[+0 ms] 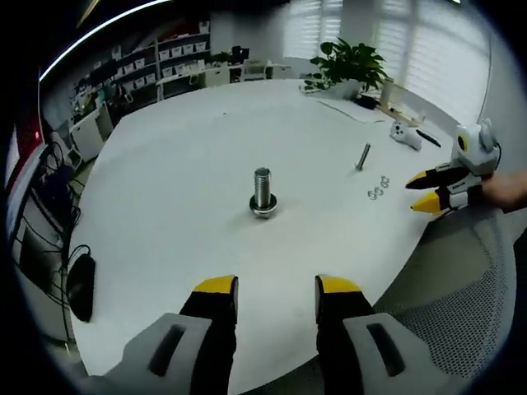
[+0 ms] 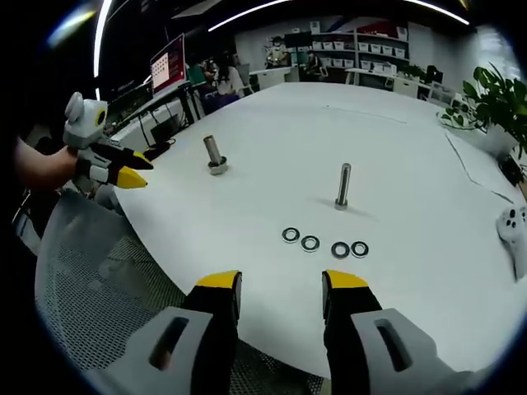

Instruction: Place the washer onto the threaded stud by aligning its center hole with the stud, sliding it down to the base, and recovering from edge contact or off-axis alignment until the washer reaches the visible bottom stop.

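Four washers (image 2: 324, 243) lie in a row near the table (image 2: 395, 164) edge, beside a slim stud (image 2: 342, 186); a thick stud (image 1: 263, 192) stands mid-table. Left gripper (image 1: 276, 290) and right gripper (image 2: 280, 284) both empty, jaws apart. No legible writing.

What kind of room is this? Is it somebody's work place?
Probably an office or lab. A big white table holds a metal stud and washers; behind stand shelves of bins, a computer screen and a potted plant.
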Demonstrator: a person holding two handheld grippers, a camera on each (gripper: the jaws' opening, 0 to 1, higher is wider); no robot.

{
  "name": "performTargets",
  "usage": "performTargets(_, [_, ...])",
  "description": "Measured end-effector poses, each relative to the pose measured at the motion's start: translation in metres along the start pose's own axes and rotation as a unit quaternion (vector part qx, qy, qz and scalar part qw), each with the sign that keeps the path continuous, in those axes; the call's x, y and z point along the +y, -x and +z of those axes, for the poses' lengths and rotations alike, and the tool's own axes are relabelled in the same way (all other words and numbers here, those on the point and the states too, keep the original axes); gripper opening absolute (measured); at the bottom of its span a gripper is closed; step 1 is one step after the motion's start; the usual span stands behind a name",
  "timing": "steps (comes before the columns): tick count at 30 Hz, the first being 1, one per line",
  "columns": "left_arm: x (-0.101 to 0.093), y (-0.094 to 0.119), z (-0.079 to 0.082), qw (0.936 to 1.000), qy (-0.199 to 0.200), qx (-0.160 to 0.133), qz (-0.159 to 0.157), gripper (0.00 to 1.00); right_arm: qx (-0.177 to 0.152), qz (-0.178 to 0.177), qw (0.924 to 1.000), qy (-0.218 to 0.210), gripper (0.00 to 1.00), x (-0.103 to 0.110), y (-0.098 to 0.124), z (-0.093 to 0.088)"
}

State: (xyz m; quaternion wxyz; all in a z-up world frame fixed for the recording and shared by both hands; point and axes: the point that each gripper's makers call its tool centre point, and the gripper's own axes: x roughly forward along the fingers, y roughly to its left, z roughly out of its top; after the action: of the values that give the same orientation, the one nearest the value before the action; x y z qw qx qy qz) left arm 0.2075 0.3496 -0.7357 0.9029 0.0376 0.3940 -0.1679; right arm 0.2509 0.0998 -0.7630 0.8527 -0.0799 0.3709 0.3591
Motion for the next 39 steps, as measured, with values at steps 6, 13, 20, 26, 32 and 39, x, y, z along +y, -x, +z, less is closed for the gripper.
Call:
performTargets(6, [-0.004, -0.001, -0.01, 1.0, -0.003, -0.002, -0.005, 0.36, 0.006, -0.003, 1.0, 0.002, 0.42, -0.001, 0.001, -0.002])
performTargets(13, [-0.012, 0.002, -0.007, 0.9996, -0.007, -0.018, -0.023, 0.36, 0.011, -0.01, 0.9999, 0.001, 0.42, -0.003, 0.001, -0.004])
performTargets(20, [-0.012, 0.002, -0.005, 0.9991, -0.002, -0.035, -0.026, 0.35, 0.019, -0.017, 0.9997, 0.002, 0.42, -0.005, 0.0, -0.007])
performTargets(26, [-0.013, 0.004, 0.0, 0.9982, -0.003, -0.051, -0.03, 0.34, 0.03, -0.026, 0.9992, 0.004, 0.43, -0.008, -0.001, -0.012])
performTargets(32, [-0.014, 0.004, 0.003, 0.9975, -0.003, -0.061, -0.034, 0.33, 0.036, -0.041, 0.9985, 0.006, 0.46, -0.012, 0.0, -0.013])
performTargets(39, [-0.026, 0.005, 0.007, 0.9958, -0.018, -0.072, -0.053, 0.34, 0.048, -0.054, 0.9974, 0.007, 0.47, -0.017, 0.001, -0.017])
